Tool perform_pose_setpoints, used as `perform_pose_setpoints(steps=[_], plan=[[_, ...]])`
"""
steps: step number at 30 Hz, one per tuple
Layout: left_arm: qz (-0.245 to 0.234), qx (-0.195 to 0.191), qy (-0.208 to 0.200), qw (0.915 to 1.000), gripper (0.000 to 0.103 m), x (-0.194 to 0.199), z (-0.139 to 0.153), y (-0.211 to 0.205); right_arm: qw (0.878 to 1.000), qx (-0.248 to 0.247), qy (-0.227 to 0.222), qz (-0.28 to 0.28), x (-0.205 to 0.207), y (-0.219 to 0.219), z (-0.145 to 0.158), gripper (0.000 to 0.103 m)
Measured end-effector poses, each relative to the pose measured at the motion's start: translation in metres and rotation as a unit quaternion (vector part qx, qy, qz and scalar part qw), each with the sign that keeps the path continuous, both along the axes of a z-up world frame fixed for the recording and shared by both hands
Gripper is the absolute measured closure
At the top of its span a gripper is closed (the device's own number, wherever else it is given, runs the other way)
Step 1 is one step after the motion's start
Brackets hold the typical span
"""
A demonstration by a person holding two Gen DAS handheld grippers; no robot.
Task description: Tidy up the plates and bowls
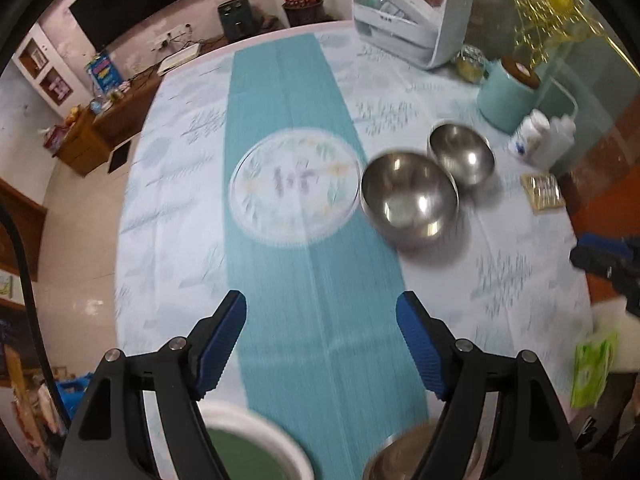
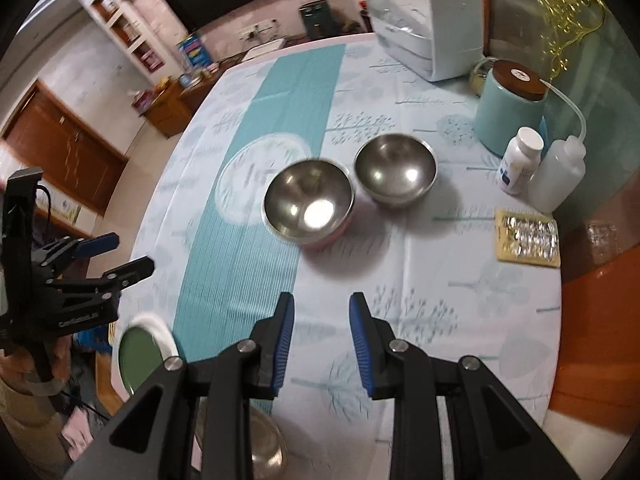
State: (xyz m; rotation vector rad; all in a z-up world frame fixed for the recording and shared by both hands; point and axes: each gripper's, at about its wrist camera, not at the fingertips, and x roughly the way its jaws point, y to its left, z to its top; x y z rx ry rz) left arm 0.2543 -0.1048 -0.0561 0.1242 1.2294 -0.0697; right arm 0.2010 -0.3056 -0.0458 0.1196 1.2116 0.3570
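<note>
A round patterned plate lies on the teal runner; it also shows in the right wrist view. Two steel bowls sit right of it: a near one and a far one. A green plate with a white rim and another steel bowl sit at the near table edge. My left gripper is open and empty above the runner; it also shows in the right wrist view. My right gripper is open and empty.
A dish cabinet stands at the back right. A teal canister, a white pill bottle, a squeeze bottle and a blister pack line the right side. The table edge drops off to the floor at left.
</note>
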Motion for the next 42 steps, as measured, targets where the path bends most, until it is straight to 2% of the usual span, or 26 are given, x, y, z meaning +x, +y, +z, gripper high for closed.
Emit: perform_pose_setpoints(steps=[4, 6, 10, 13, 18, 21, 23, 24, 25, 27, 28, 29, 36, 42], plan=[[0.005, -0.04, 0.013, 0.9991, 0.027, 0.05, -0.026, -0.005, 1.0, -0.001, 0.012, -0.022, 0.033, 0.001, -0.014, 0.074], [0.007, -0.06, 0.023, 0.9979, 0.027, 0.072, -0.045, -0.008, 0.999, 0.011, 0.029, -0.036, 0.053, 0.001, -0.031, 0.074], [0.007, -0.079, 0.036, 0.9962, 0.027, 0.095, -0.082, -0.015, 0.997, 0.03, 0.055, -0.052, 0.078, 0.005, -0.062, 0.074], [0.015, -0.095, 0.064, 0.9934, 0.03, 0.11, -0.111, -0.019, 0.994, 0.041, 0.079, -0.067, 0.093, 0.008, -0.087, 0.074], [0.026, -0.111, 0.086, 0.9898, 0.031, 0.124, -0.141, -0.019, 0.99, 0.042, 0.102, -0.083, 0.111, 0.014, -0.116, 0.074], [0.029, -0.124, 0.096, 0.9873, 0.039, 0.129, -0.153, -0.02, 0.989, 0.044, 0.114, -0.088, 0.119, 0.016, -0.128, 0.074], [0.031, -0.134, 0.108, 0.9846, 0.053, 0.133, -0.161, -0.021, 0.988, 0.044, 0.121, -0.087, 0.122, 0.018, -0.135, 0.074], [0.033, -0.14, 0.112, 0.9833, 0.055, 0.134, -0.164, -0.021, 0.988, 0.04, 0.122, -0.086, 0.124, 0.02, -0.138, 0.074], [0.035, -0.145, 0.117, 0.9818, 0.062, 0.136, -0.168, -0.021, 0.988, 0.039, 0.123, -0.084, 0.124, 0.021, -0.14, 0.074], [0.031, -0.151, 0.124, 0.9802, 0.076, 0.136, -0.174, -0.023, 0.988, 0.039, 0.127, -0.081, 0.125, 0.023, -0.144, 0.077], [0.027, -0.154, 0.127, 0.9795, 0.087, 0.136, -0.176, -0.023, 0.988, 0.038, 0.126, -0.081, 0.125, 0.023, -0.144, 0.086], [0.024, -0.159, 0.128, 0.9786, 0.092, 0.135, -0.176, -0.024, 0.988, 0.039, 0.128, -0.077, 0.125, 0.024, -0.145, 0.09], [0.013, -0.15, 0.126, 0.9805, 0.093, 0.125, -0.168, -0.029, 0.988, 0.032, 0.131, -0.069, 0.118, 0.025, -0.145, 0.091], [0.006, -0.153, 0.133, 0.9792, 0.093, 0.105, -0.145, -0.027, 0.988, 0.051, 0.133, -0.065, 0.104, 0.02, -0.131, 0.091]])
